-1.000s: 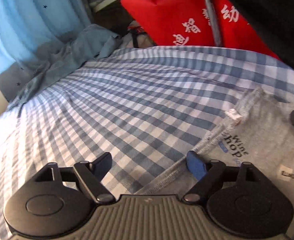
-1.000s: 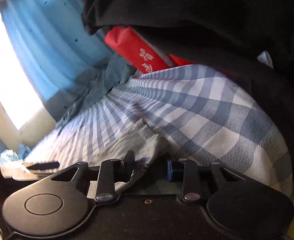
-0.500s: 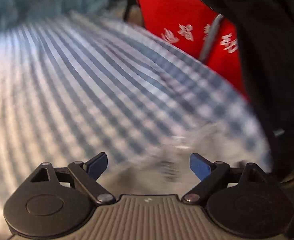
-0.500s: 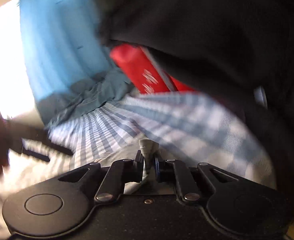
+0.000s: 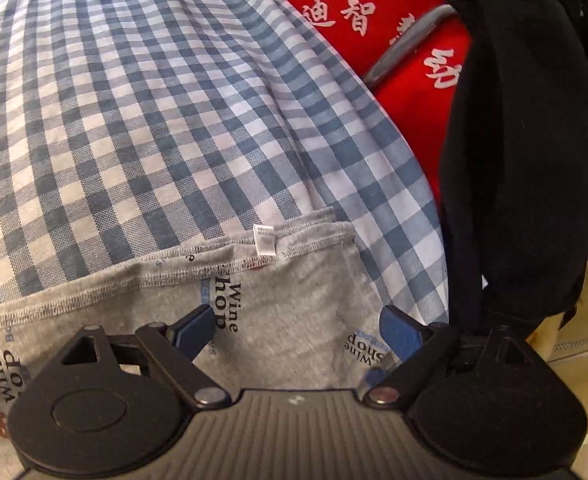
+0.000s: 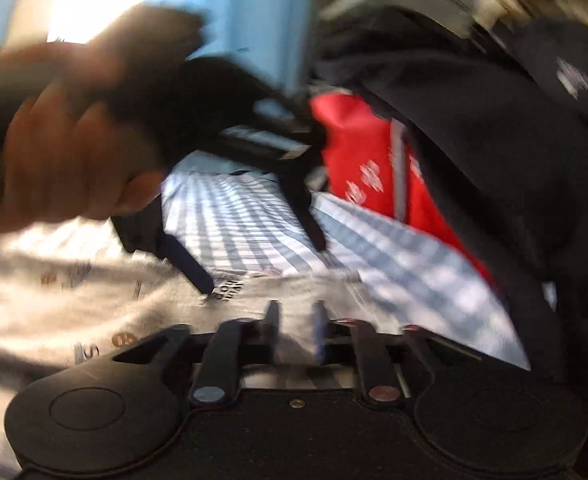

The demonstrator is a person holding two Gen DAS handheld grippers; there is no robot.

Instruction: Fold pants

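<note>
Fingers (image 5: pixel 192 330) of the left gripper (image 5: pixel 298 332), spread wide and empty, now hover over the grey printed cotton pants (image 5: pixel 294 300), while the right gripper (image 6: pixel 296 330), a second ago pinching fabric, looks slightly parted, suggesting a fold was released.

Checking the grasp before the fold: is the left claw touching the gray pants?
Cannot tell. In the left wrist view the left claw stands open over the gray pants; neither contact nor a gap shows plainly.

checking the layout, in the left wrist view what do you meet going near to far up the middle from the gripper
left gripper → grey pants → their white tag at the stitched edge → blue checked bedsheet → red bag
</note>
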